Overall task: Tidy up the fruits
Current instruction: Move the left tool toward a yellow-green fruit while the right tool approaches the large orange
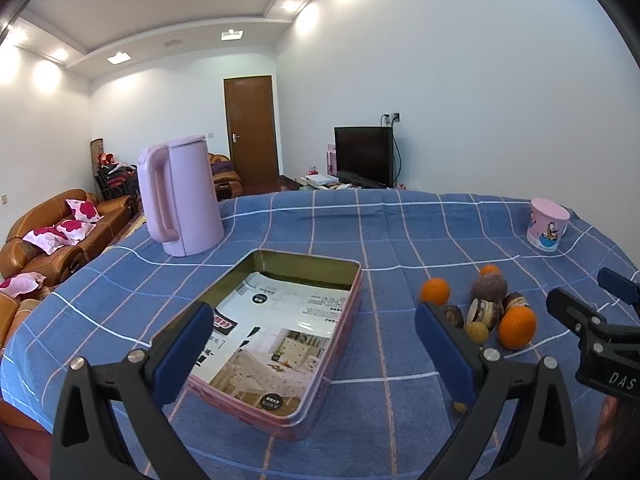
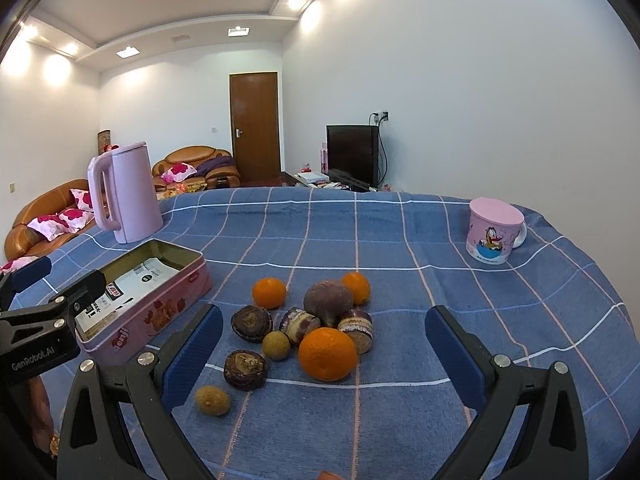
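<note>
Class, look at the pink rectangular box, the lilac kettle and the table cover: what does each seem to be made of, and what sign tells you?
The pink box looks like painted tin: thin walls and a shiny golden, mirror-like inside.
The kettle seems to be matte plastic: an even lilac with soft highlights, though a coated metal body cannot be ruled out.
The table cover is woven cloth: folds and a visible weave.

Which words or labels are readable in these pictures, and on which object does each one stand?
"GenRobot.AI": on the left gripper's body, right wrist view.
"DAS": cut off at the frame edge, on the right gripper's body, left wrist view.
Tin side: a red logo, too distorted to read.
Paper in the tin: print too small.
Mug: caption too small.
</note>
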